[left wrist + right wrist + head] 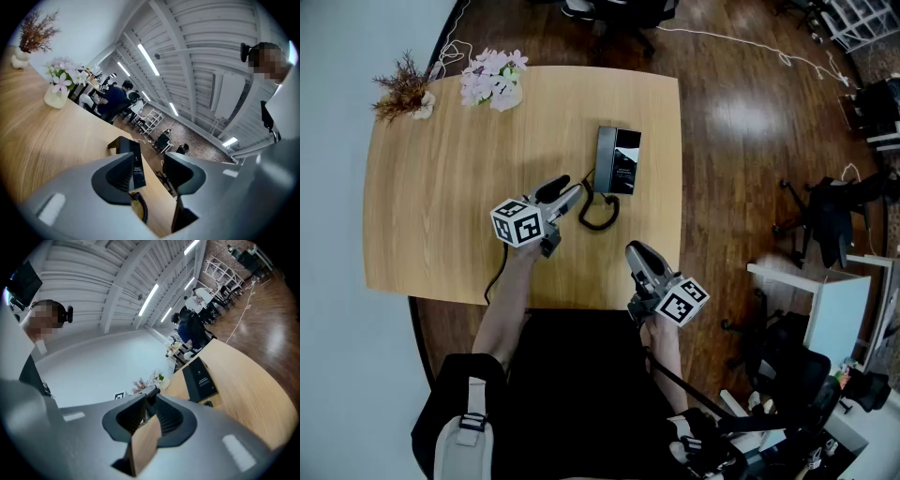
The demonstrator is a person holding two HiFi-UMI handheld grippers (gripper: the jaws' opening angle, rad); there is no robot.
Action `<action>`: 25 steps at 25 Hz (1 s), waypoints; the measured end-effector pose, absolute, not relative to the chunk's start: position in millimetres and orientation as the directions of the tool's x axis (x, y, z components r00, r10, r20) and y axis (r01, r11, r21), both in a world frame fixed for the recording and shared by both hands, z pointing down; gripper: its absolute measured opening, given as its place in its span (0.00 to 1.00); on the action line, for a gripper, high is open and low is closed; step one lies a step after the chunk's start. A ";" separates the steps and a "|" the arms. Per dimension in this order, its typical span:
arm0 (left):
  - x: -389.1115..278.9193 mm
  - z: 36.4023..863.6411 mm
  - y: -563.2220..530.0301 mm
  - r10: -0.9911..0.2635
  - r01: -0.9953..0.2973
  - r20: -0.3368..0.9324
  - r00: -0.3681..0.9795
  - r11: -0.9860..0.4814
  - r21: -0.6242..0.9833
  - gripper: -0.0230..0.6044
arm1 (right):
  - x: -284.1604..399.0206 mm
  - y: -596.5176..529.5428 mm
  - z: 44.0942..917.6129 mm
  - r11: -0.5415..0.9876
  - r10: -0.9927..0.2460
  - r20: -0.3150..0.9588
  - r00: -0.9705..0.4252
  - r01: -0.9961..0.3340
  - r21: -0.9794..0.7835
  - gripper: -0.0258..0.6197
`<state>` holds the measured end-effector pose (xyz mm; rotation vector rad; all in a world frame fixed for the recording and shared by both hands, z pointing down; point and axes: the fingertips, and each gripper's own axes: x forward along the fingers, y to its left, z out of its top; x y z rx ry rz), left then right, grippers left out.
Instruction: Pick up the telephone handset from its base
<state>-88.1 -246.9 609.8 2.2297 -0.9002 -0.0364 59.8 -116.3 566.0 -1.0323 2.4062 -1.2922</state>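
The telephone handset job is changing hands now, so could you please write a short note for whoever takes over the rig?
Left gripper: jaws apart, empty, over the table, pointing at the telephone but short of it.
Right gripper: jaws together, empty, by the table's near edge.
Handset: lying on its base on the table's right half, with the coiled cord just in front.
Done: nothing gripped or lifted yet.
Left: bring the left gripper to the handset, close on it, and lift it off the base.
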 end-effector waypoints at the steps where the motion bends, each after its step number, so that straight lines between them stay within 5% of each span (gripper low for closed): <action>1: -77.0 618.6 -259.2 -0.608 -0.599 0.246 0.755 -0.487 0.636 0.36 | 71.2 -120.0 569.7 0.358 -0.673 0.139 -0.727 -0.484 -0.798 0.13; 4: -46.9 643.3 -295.8 -0.587 -0.614 0.297 0.753 -0.463 0.640 0.44 | 103.9 -130.9 579.0 0.337 -0.677 0.165 -0.717 -0.502 -0.796 0.13; 17: -12.1 722.9 -366.8 -0.468 -0.713 0.539 0.701 -0.439 0.547 0.44 | 170.6 -145.3 599.5 0.260 -0.728 0.196 -0.657 -0.529 -0.808 0.13; 25: -2.4 723.5 -366.4 -0.435 -0.678 0.521 0.735 -0.463 0.571 0.33 | 162.9 -152.9 598.6 0.276 -0.713 0.185 -0.676 -0.513 -0.813 0.13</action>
